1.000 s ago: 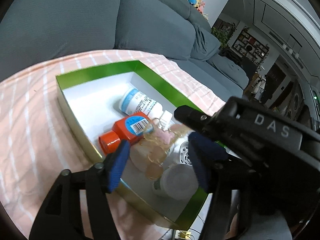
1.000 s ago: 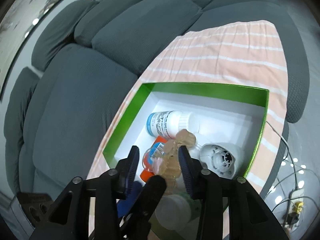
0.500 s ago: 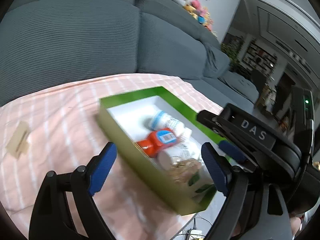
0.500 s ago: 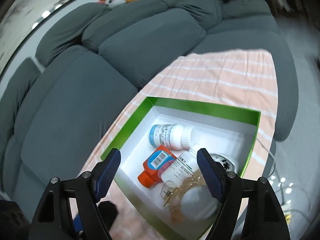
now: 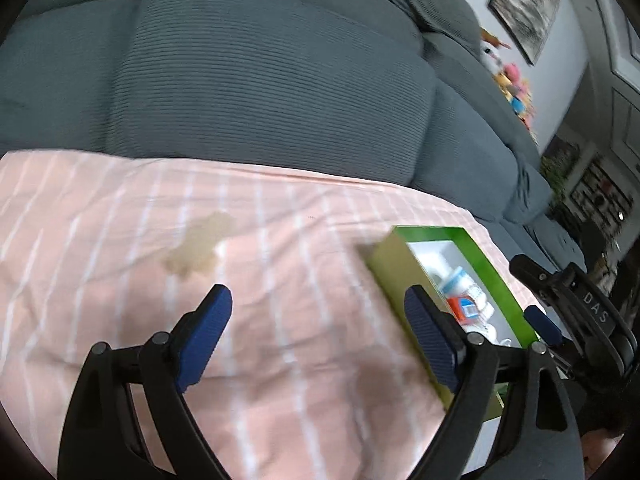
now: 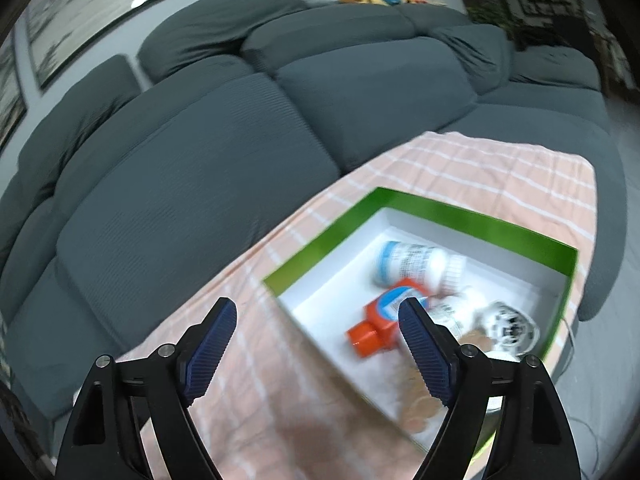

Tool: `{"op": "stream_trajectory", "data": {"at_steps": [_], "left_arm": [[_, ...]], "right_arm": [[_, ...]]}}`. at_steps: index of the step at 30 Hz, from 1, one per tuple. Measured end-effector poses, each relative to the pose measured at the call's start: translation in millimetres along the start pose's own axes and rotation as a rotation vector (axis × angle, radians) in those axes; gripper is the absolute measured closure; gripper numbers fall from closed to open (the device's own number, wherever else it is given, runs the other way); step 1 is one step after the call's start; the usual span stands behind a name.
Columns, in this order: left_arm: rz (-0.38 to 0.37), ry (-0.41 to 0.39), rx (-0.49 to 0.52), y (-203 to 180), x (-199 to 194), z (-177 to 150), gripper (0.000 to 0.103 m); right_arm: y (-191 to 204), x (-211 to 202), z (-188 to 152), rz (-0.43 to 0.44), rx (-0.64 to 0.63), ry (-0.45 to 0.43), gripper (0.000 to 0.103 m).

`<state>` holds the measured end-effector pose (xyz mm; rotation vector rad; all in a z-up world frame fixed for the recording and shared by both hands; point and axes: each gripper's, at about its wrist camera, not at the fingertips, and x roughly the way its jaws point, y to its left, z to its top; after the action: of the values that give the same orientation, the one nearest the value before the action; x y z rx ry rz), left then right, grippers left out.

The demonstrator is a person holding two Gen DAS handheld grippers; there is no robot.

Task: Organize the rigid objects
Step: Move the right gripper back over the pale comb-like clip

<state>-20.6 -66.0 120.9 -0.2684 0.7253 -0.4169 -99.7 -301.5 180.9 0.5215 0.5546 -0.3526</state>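
Tan flat object [image 5: 199, 249] (blurred; identity unclear) lies alone on the pink striped cloth [image 5: 120, 208], well apart from the green box [image 6: 472, 222]. Left gripper [image 5: 318, 334], jaws just opened wide and empty, faces it; a good pickup would likely centre the pads over it before closing. Right gripper [image 6: 320, 346], likewise just opened, holds nothing. The box contains a white pill bottle [image 6: 416, 262], an orange bottle [image 6: 384, 316] and a round white part [image 6: 506, 326].
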Motion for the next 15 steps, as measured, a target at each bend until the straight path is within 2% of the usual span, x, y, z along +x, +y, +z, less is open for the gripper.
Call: {"op": "stream_trajectory", "data": {"at_steps": [4,8,12,15], "left_arm": [[0.119,-0.013,-0.068,33.5,-10.4,-1.0,0.015],[0.217,-0.021,-0.156,67.9,-21.5,-3.1,0.015],[0.253,-0.019,-0.216,88.6,-27.0,-4.6,0.015],[0.271,-0.023,-0.228,96.0,-32.1,-4.7,0.015]], "right_arm": [[32.7,8.7,-9.4,0.057,-0.086,0.023,0.018],[64.8,19.9,-23.2,0.055,-0.21,0.049,0.018],[98.4,32.1,-42.5,0.012,-0.367,0.083,0.016],[114.0,39.2,-55.0,0.013,-0.428,0.099,0.016]]}}
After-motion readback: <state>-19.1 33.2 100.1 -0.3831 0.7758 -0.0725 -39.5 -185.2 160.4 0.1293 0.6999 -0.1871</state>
